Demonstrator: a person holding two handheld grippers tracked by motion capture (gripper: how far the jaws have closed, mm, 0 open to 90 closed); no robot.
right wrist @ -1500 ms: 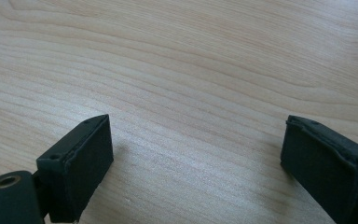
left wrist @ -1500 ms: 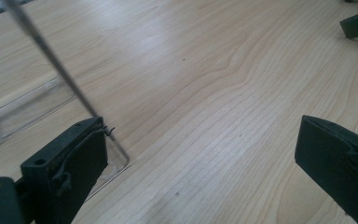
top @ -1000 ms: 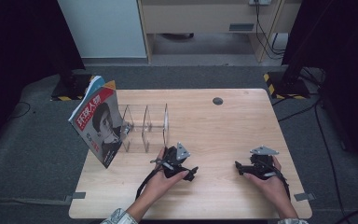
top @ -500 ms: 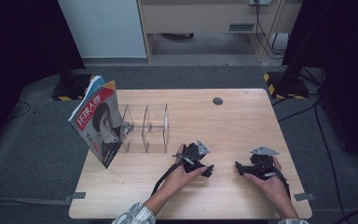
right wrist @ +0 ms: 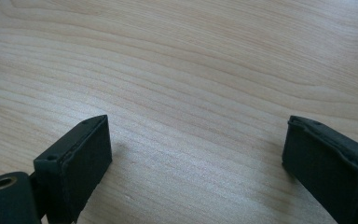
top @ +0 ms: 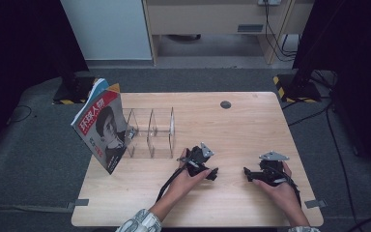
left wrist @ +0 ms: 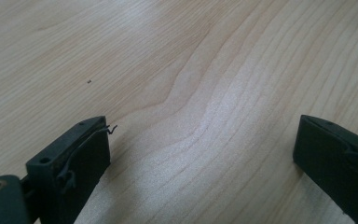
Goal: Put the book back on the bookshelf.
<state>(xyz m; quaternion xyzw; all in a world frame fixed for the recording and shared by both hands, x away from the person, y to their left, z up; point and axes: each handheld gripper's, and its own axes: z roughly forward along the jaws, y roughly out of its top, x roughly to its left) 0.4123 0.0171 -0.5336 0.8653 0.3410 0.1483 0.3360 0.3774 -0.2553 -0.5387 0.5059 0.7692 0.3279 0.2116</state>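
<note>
- The left gripper (top: 211, 173) rests low over the front middle of the wooden worktop (top: 251, 121), held in the person's left hand (top: 189, 175), with its grey three-cornered plate on top
- In the left gripper view its jaws stand spread wide, with bare wood grain between them and nothing held
- The right gripper (top: 247, 173) lies near the front right of the worktop, in the right hand (top: 279, 186), its tips pointing toward the left gripper; the two are near each other but apart
- In the right gripper view its jaws are likewise spread wide over bare wood, pinching nothing
- A clear divided rack (top: 152, 131) stands on the left half of the worktop, just behind and to the left of the left gripper, not touching it
- A magazine (top: 101, 129) with a face on its cover leans tilted at the rack's left end, by the worktop's left edge
- A small dark round spot (top: 225, 104) sits on the far part of the worktop, well apart from both grippers
</note>
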